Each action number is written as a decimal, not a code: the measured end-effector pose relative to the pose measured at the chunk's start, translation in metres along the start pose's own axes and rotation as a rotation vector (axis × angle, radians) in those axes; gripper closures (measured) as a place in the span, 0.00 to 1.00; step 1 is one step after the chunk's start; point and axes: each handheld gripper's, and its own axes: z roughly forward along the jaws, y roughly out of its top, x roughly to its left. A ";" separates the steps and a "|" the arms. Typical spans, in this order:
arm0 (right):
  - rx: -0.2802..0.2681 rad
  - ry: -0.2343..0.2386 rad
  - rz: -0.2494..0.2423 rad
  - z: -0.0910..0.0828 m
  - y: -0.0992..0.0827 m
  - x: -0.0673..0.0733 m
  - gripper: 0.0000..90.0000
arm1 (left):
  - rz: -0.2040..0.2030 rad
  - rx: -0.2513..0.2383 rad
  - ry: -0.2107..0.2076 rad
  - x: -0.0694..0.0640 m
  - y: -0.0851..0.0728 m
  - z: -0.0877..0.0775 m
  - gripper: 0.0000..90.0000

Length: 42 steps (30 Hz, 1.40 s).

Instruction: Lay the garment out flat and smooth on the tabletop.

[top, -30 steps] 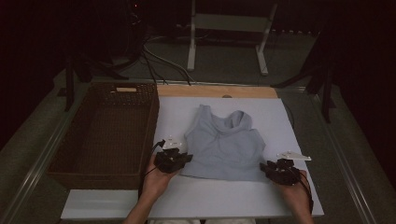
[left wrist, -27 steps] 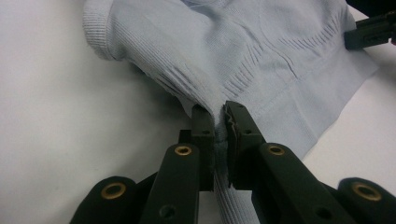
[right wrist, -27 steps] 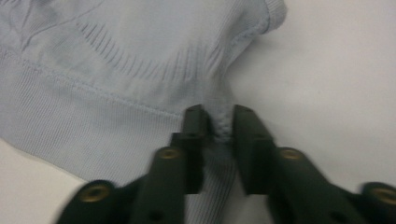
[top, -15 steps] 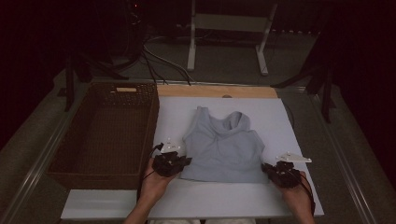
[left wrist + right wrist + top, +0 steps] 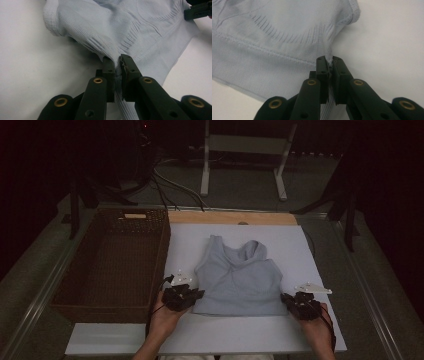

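A light blue ribbed tank top (image 5: 237, 280) lies flat on the white table (image 5: 240, 335), neck away from the person. My left gripper (image 5: 196, 295) is shut on the hem's left corner. In the left gripper view the knit (image 5: 130, 27) bunches up where the jaws of the left gripper (image 5: 117, 61) pinch it. My right gripper (image 5: 286, 299) is shut on the hem's right corner. In the right gripper view the fabric (image 5: 262, 37) is clamped between the jaws of the right gripper (image 5: 330, 61). A tip of the right gripper (image 5: 197, 11) also appears far off in the left gripper view.
A dark wicker basket (image 5: 161, 252) stands to the left of the table, its long side against the table's edge. A wooden strip (image 5: 230, 217) runs along the far edge. Beyond it are a white stand (image 5: 206, 165) and cables on the floor.
The left hand has drawn slightly toward the table's front edge with the hem corner. The right hand has stayed where it was.
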 end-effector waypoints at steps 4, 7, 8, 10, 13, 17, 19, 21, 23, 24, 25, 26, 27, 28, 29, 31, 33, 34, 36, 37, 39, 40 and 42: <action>-0.008 0.008 -0.010 -0.008 -0.003 0.003 0.95 | 0.000 0.002 -0.002 -0.002 -0.002 -0.003 0.95; -0.007 0.010 -0.016 -0.012 -0.006 0.005 0.95 | 0.009 0.005 -0.004 -0.005 -0.005 -0.005 0.95; -0.006 0.012 -0.017 -0.014 -0.007 0.007 0.95 | 0.011 0.005 -0.004 -0.006 -0.006 -0.006 0.95; -0.006 0.015 -0.022 -0.017 -0.009 0.008 0.95 | 0.012 0.006 -0.006 -0.007 -0.007 -0.008 0.95; -0.006 0.019 -0.029 -0.021 -0.012 0.011 0.95 | 0.015 0.008 -0.005 -0.009 -0.010 -0.010 0.95; -0.006 0.023 -0.042 -0.025 -0.016 0.014 0.95 | 0.013 0.005 -0.006 -0.012 -0.012 -0.013 0.94; -0.007 0.029 -0.044 -0.028 -0.018 0.016 0.95 | 0.015 0.006 -0.008 -0.014 -0.014 -0.015 0.94; -0.008 0.034 -0.045 -0.031 -0.020 0.017 0.95 | 0.017 0.007 -0.010 -0.015 -0.016 -0.017 0.94; -0.011 0.039 -0.046 -0.034 -0.023 0.019 0.95 | 0.015 0.006 -0.014 -0.017 -0.018 -0.019 0.94; -0.012 0.041 -0.045 -0.036 -0.024 0.020 0.95 | 0.015 0.005 -0.016 -0.018 -0.019 -0.020 0.94; -0.012 0.044 -0.049 -0.037 -0.025 0.020 0.94 | 0.015 0.003 -0.016 -0.018 -0.020 -0.021 0.94; -0.013 0.044 -0.051 -0.038 -0.026 0.021 0.94 | 0.013 0.002 -0.019 -0.019 -0.022 -0.023 0.94; -0.014 0.047 -0.051 -0.039 -0.026 0.022 0.94 | 0.012 0.002 -0.021 -0.020 -0.023 -0.024 0.94; -0.016 0.048 -0.050 -0.040 -0.027 0.022 0.94 | 0.012 0.003 -0.022 -0.021 -0.024 -0.025 0.94; -0.017 0.050 -0.052 -0.041 -0.027 0.023 0.94 | 0.006 0.000 -0.024 -0.022 -0.025 -0.026 0.94; -0.021 0.055 -0.050 -0.043 -0.028 0.024 0.94 | 0.006 0.000 -0.024 -0.024 -0.028 -0.028 0.94; -0.021 0.058 -0.052 -0.045 -0.029 0.026 0.94 | 0.005 0.000 -0.021 -0.025 -0.029 -0.029 0.94; -0.021 0.062 -0.052 -0.046 -0.030 0.026 0.94 | 0.008 -0.001 -0.020 -0.026 -0.030 -0.030 0.94; -0.024 0.067 -0.056 -0.048 -0.032 0.027 0.94 | 0.003 -0.002 -0.022 -0.027 -0.031 -0.032 0.94; -0.027 0.069 -0.057 -0.049 -0.032 0.028 0.94 | 0.001 -0.006 -0.026 -0.028 -0.031 -0.034 0.94; -0.034 0.072 -0.058 -0.052 -0.032 0.028 0.94 | 0.002 -0.008 -0.026 -0.029 -0.033 -0.036 0.94; -0.037 0.074 -0.057 -0.052 -0.032 0.029 0.94 | 0.006 -0.008 -0.023 -0.029 -0.034 -0.037 0.94; -0.038 0.080 -0.063 -0.053 -0.033 0.031 0.94 | 0.010 -0.006 -0.016 -0.029 -0.035 -0.039 0.94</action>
